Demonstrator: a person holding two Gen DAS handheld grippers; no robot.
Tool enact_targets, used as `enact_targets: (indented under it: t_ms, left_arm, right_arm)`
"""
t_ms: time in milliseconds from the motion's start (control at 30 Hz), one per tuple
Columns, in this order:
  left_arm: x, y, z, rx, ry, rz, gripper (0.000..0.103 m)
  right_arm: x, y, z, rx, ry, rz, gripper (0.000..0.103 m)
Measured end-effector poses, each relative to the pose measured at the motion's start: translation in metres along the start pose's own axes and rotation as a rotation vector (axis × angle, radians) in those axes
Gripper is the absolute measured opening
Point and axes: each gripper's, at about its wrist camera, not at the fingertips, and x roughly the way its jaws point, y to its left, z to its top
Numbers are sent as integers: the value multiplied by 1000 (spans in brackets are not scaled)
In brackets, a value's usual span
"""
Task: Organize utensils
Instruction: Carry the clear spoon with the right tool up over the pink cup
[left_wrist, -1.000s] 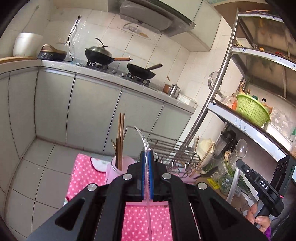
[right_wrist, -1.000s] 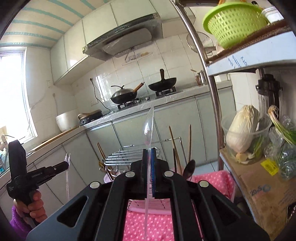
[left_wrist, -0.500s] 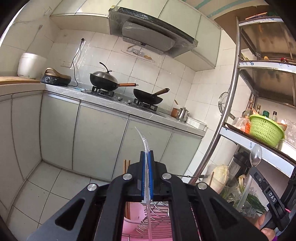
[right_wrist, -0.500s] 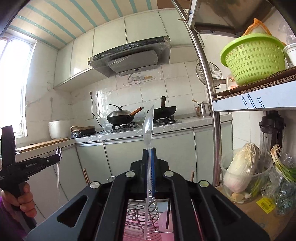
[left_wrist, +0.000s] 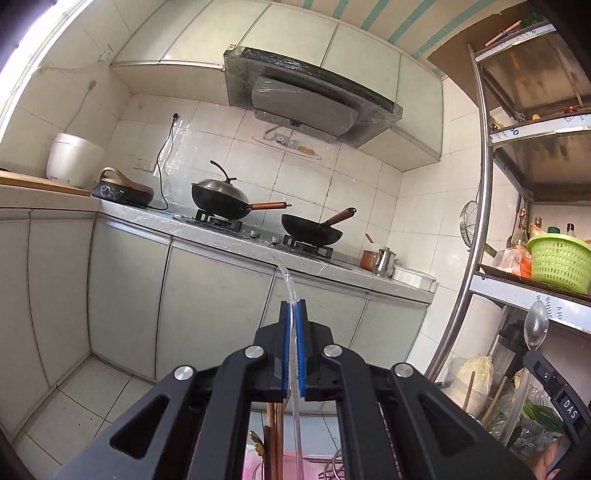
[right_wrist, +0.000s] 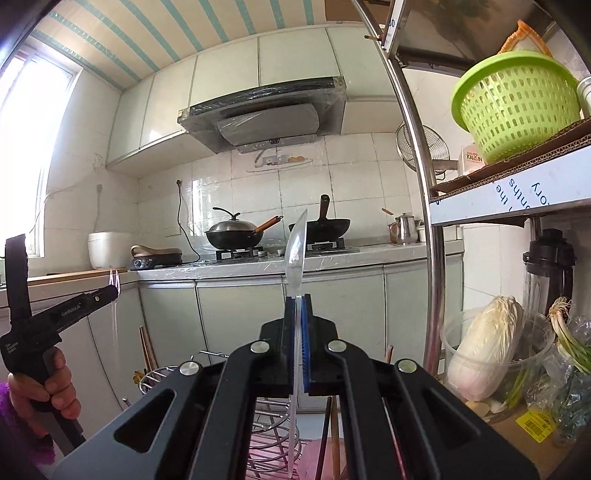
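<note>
My left gripper is shut on a clear plastic fork, whose curved end rises above the blue pads. The right wrist view shows that same fork with its tines up, at the tip of the left gripper. My right gripper is shut on a clear plastic spoon, bowl upward. In the left wrist view the spoon stands at the far right. Below both grippers lie a wire rack and wooden chopsticks, mostly hidden by the gripper bodies.
Straight ahead runs a counter with two woks on a stove, a rice cooker at its left. A steel shelf post stands on the right, bearing a green basket; a cabbage sits below.
Both views have swung upward: the pink table, rack and chopstick holder dropped toward the bottom edge, and the hood and cabinets came in. Fork and spoon stay gripped.
</note>
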Motion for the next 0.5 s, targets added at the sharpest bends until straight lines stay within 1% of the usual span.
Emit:
enact_targets:
  t_ms: [133,300,500]
  left_arm:
    - [13,0,-12,30,-23,17,3]
    - [17,-1,-27,75,-62,25,3]
    - [16,-4,-46,112,-66,24,3]
  right_arm:
    - [10,-2,-7,-6,1,-6,3]
    - [22,-2,-17,-15,4,-3,3]
    - [30,-4,-27,-24,0,1,3]
